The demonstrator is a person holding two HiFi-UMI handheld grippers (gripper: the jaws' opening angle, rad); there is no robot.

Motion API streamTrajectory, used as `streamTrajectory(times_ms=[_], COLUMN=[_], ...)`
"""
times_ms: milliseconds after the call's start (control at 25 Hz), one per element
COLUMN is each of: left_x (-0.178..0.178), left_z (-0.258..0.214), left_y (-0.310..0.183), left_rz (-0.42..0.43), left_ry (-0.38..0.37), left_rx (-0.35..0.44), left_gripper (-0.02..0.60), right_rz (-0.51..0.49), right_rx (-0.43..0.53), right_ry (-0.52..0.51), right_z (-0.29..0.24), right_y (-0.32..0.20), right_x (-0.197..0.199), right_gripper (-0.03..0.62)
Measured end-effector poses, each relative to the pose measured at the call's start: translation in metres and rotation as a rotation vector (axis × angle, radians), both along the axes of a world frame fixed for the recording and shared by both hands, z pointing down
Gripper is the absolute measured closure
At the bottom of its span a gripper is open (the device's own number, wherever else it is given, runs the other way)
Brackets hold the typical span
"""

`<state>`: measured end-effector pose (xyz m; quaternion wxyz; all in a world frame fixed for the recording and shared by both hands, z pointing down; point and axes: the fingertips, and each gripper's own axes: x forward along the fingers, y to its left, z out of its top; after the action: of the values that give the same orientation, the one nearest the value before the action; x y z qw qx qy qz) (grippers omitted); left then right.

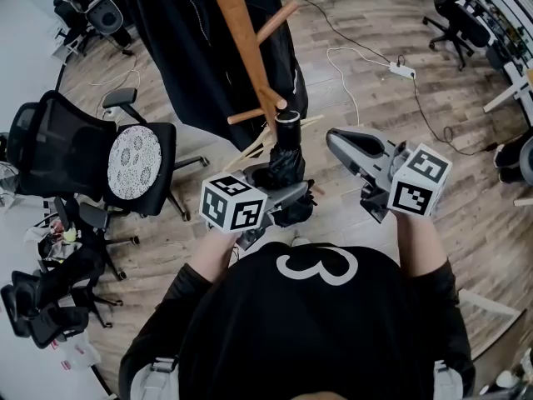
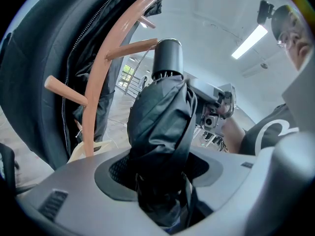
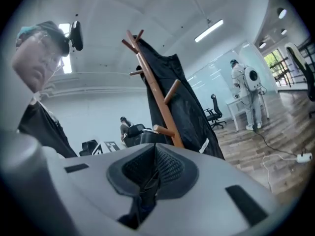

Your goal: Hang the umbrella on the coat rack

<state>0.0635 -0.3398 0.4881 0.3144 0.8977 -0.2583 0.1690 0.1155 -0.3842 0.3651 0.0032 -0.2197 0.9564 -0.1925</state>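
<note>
Left claw [image 1: 290, 197] clamped on folded black fabric umbrella [image 1: 287, 152], brown wooden coat rack peg [image 1: 250, 115] just above it; right claw [image 1: 335, 140] closed; not hung yet.

We are seeing a black umbrella [image 1: 283, 169], folded with its fabric bunched. It is standing upright, clamped in the jaws of the left hand-held gripper [image 1: 287, 197], with its cylindrical handle uppermost. The handle is sitting just beside a lower peg of the coat rack [image 1: 241, 32], whose reddish-brown wooden pole with angled pegs is rising just beyond.
</note>
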Motion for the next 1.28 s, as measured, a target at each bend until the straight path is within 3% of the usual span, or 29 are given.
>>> streamTrajectory(times_ms=[280,680,1280], left_x=[-0.005,-0.005,-0.004], left_z=[-0.002,0.001,0.004], left_y=[-0.006,-0.007,-0.003], left_rz=[0.012,0.030,0.058], left_ry=[-0.010,-0.022,-0.048], left_rx=[0.002,0.008,0.014], left_gripper=[0.311,0.311,0.311], right_rz=[-0.087,-0.098,-0.101], right_rx=[0.171,0.315,0.324], right_ry=[0.088,0.175,0.151], right_z=[-0.023,-0.022,-0.032], right_y=[-0.010,-0.015,-0.030], right_x=[-0.031,-0.039,-0.042], right_gripper=[0.566,0.565,0.565])
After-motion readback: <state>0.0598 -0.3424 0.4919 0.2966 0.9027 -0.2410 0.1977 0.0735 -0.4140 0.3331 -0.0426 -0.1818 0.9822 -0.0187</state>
